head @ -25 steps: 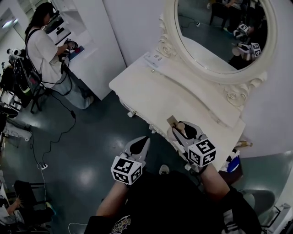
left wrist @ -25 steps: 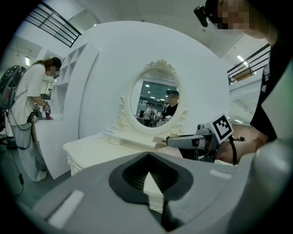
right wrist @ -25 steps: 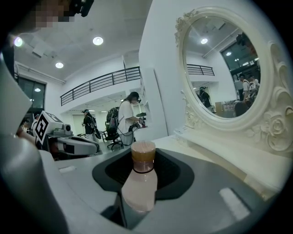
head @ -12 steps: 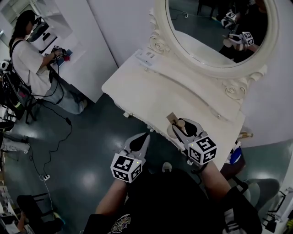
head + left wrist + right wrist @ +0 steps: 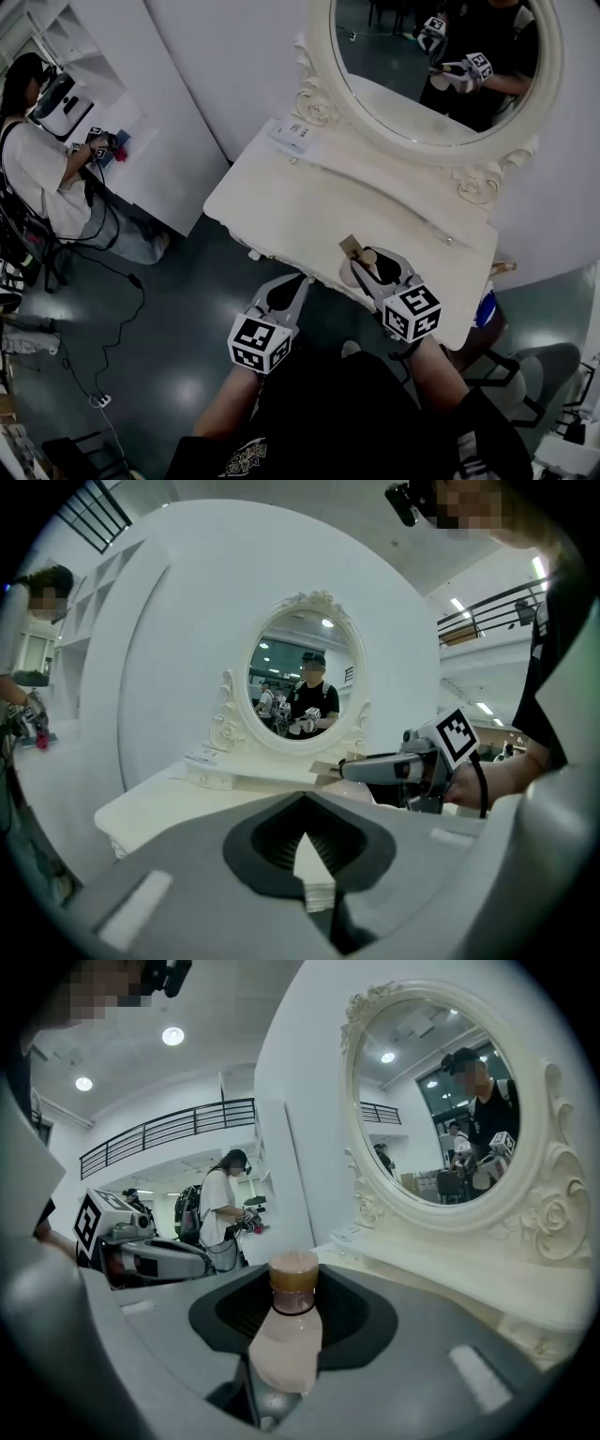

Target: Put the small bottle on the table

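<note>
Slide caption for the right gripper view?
Right gripper shut on the small bottle, beside the white dressing table and its oval mirror.

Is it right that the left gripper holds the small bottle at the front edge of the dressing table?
Not quite: the right gripper holds it, not the left gripper. The right gripper view shows its fingers shut on the small bottle. The rest stands: the head view puts it at the front edge of the dressing table.
</note>
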`<state>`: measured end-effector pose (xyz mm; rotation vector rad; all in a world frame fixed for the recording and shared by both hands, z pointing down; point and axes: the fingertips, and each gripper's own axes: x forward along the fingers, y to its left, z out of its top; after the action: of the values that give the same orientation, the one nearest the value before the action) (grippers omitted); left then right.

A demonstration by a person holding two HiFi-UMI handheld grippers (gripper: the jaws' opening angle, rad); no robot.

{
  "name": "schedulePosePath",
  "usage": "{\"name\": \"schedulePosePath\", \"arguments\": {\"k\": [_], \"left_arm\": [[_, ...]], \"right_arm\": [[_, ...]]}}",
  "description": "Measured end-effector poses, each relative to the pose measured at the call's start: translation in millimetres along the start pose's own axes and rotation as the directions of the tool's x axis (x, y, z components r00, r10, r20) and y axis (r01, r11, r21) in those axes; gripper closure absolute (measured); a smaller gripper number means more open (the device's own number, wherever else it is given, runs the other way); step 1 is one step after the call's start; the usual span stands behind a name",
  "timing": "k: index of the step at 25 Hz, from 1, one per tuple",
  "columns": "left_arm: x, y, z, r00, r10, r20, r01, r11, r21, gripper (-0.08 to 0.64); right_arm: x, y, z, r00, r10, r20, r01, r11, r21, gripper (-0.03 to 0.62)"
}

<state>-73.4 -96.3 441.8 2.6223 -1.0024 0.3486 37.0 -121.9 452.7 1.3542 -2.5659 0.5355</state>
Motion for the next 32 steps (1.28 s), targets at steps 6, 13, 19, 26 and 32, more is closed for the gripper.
{"name": "schedulePosePath", "arguments": {"k": [6,13,19,26,32], "left_arm": [[0.0,16.1,2.8,0.998,-0.061,-0.005,0.061,0.998,0.005,0.56],[-4.4,38.6,-8.3,0.989,-0.126,-0.075,0.128,0.991,0.025,0.56],[-2.9,51.9,-16.8,0.978,-0.181,-0.107,0.186,0.982,0.039,0.56],[0.4,62.1,-18.8,0.961,-0.253,-0.113,0.259,0.965,0.041,0.56],[-3.2,66.4,-8.2,0.954,-0.287,-0.082,0.292,0.955,0.048,0.56]], "right_arm": [[9.3,7.3,4.2,0.998,-0.057,0.006,0.057,0.998,0.019,0.426],[25.5,19.5,-1.4,0.993,-0.114,0.034,0.111,0.991,0.072,0.426],[38.0,26.0,-14.2,0.986,-0.165,0.035,0.161,0.981,0.105,0.426],[40.2,30.5,-19.1,0.969,-0.244,0.027,0.239,0.962,0.13,0.426],[40.0,38.9,-12.1,0.96,-0.278,0.025,0.273,0.954,0.121,0.426]]}}
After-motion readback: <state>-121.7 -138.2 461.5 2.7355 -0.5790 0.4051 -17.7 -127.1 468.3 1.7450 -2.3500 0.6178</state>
